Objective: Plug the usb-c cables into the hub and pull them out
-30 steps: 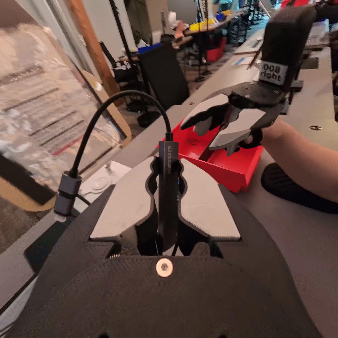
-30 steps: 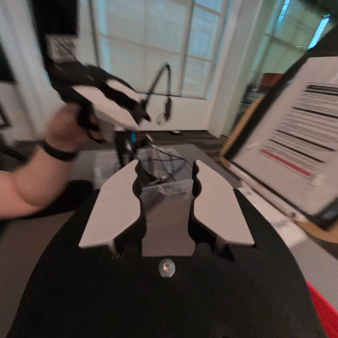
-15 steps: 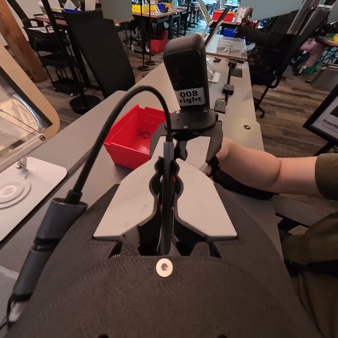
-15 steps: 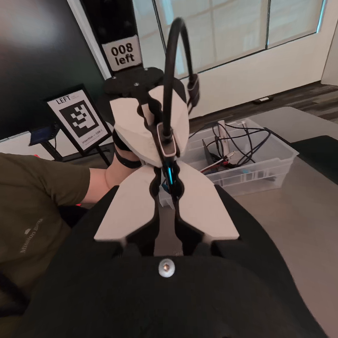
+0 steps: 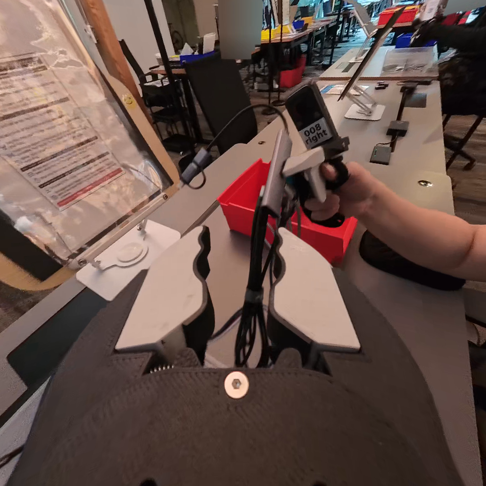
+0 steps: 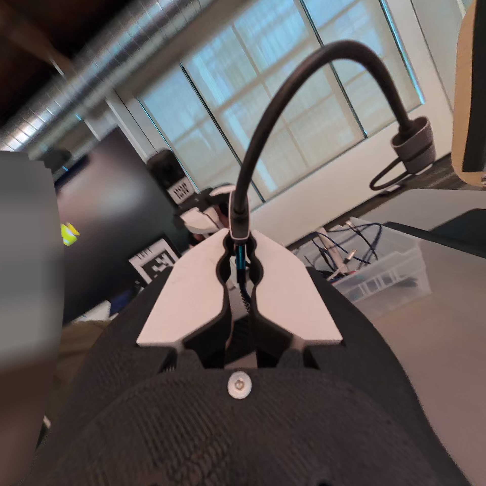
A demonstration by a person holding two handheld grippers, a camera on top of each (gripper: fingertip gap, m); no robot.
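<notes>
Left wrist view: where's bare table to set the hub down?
Bare table between the sign stand base and the red bin; more right of the bin, past the forearm, around the grommet. Crowded at the bin's front: cables hang from the hub.

Open workshop rm, wood-plank floor (image 5: 465, 147). Long grey tables (image 5: 410, 163) in a row toward the back, black chair (image 5: 218, 97) at the near table's far edge, wooden post (image 5: 110, 55) behind. Framed acrylic sign stand (image 5: 79, 147) at the table's L edge. Big gridded windows (image 6: 263, 110) w/ daylight, white wall below, metal duct (image 6: 86, 79) overhead.
</notes>
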